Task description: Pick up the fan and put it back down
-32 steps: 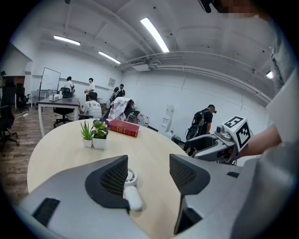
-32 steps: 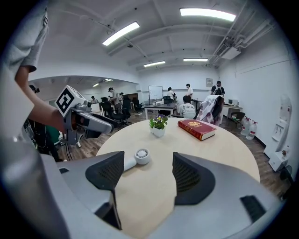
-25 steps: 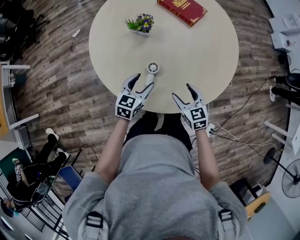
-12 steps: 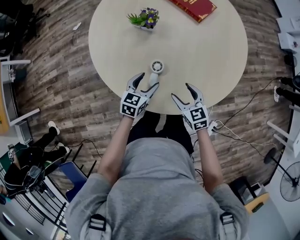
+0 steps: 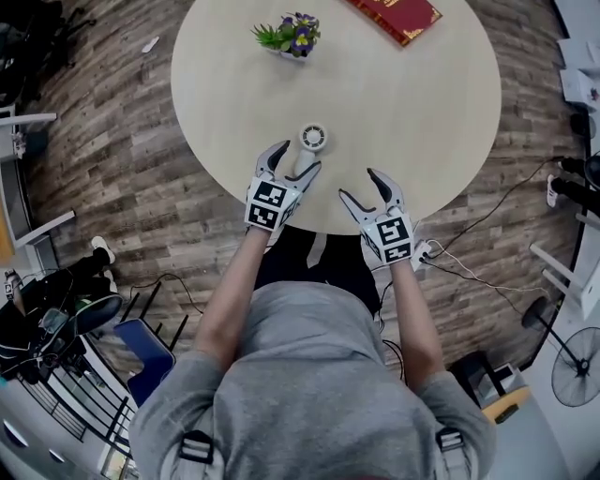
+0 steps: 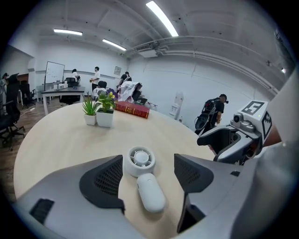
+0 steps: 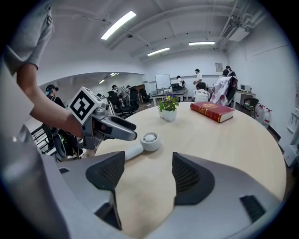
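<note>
- Step in hand: approach for the pick. The fan [image 6: 145,184] is lying flat on the worktop [image 5: 403,103] near the person's edge, not yet lifted.
- The left claw [image 5: 298,159] is hanging low over the fan w/ jaws wide apart. They have just been opening. The fan's handle is sitting between them, but neither pad is touching it.
- The right claw [image 5: 358,186] is standing open too, beside the left one, w/ only bare worktop between its jaws. Prob. not needed for this grab.
- Next move, as I'm reading it: the left claw is needing to sink a bit more so the pads are flanking the handle, then close, lift straight up, and set the fan back down.
- The handle is lying at a slight angle across the gap, so the wrist may be needing a small turn to square up.
- Fan: white, smooth plastic by the look of it. Round head w/ a ribbed grille and centre hub, plus a short rounded pill-shaped handle. The slick curved handle is looking prone to slipping or rolling if pinched off-centre.
- Claw pads: dark, w/ a dotted grid texture, so grip is looking decent.
- Worktop: round, pale wood tone, matte and flat.
- Well apart at the far side: a red hardback book [image 5: 398,14] and a small plant [image 5: 292,36] in a white pot.
</note>
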`<action>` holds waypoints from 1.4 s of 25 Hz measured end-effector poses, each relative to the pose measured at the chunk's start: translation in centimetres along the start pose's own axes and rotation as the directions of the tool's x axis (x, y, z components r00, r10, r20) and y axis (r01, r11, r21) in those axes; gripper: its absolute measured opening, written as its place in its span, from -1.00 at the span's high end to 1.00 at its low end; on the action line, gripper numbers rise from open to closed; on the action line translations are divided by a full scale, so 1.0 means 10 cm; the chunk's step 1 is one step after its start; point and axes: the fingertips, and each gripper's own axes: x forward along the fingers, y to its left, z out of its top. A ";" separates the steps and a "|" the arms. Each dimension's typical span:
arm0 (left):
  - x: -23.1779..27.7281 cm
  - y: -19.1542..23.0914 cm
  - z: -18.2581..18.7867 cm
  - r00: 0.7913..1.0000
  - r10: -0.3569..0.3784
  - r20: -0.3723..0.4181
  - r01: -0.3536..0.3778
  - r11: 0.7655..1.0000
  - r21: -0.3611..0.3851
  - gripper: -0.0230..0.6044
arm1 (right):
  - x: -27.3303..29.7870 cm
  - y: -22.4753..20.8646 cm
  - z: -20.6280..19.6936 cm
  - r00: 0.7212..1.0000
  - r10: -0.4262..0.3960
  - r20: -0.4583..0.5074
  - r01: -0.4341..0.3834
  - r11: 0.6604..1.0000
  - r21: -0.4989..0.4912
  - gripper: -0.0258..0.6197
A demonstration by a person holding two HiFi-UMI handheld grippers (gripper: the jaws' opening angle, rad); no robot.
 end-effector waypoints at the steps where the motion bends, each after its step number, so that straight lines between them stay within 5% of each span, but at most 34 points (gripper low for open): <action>1: 0.04 0.01 -0.02 1.000 -0.001 -0.006 0.001 1.000 0.000 -0.16 | 0.02 0.00 -0.02 1.000 0.002 -0.004 -0.002 1.000 0.001 -0.09; 18: 0.43 0.16 -0.26 0.996 0.060 -0.062 -0.061 0.998 -0.019 -0.21 | 0.12 0.01 -0.27 0.997 0.040 -0.069 -0.038 0.999 0.026 -0.09; 26: 0.63 0.17 -0.21 0.993 0.085 -0.078 -0.077 0.992 0.095 -0.30 | 0.11 -0.01 -0.32 0.995 0.053 -0.085 -0.050 0.998 0.036 -0.09; 35: 0.84 0.24 -0.15 0.993 0.094 -0.078 -0.085 0.990 0.109 -0.30 | 0.12 -0.13 -0.35 0.994 0.065 -0.092 -0.062 0.998 0.032 -0.09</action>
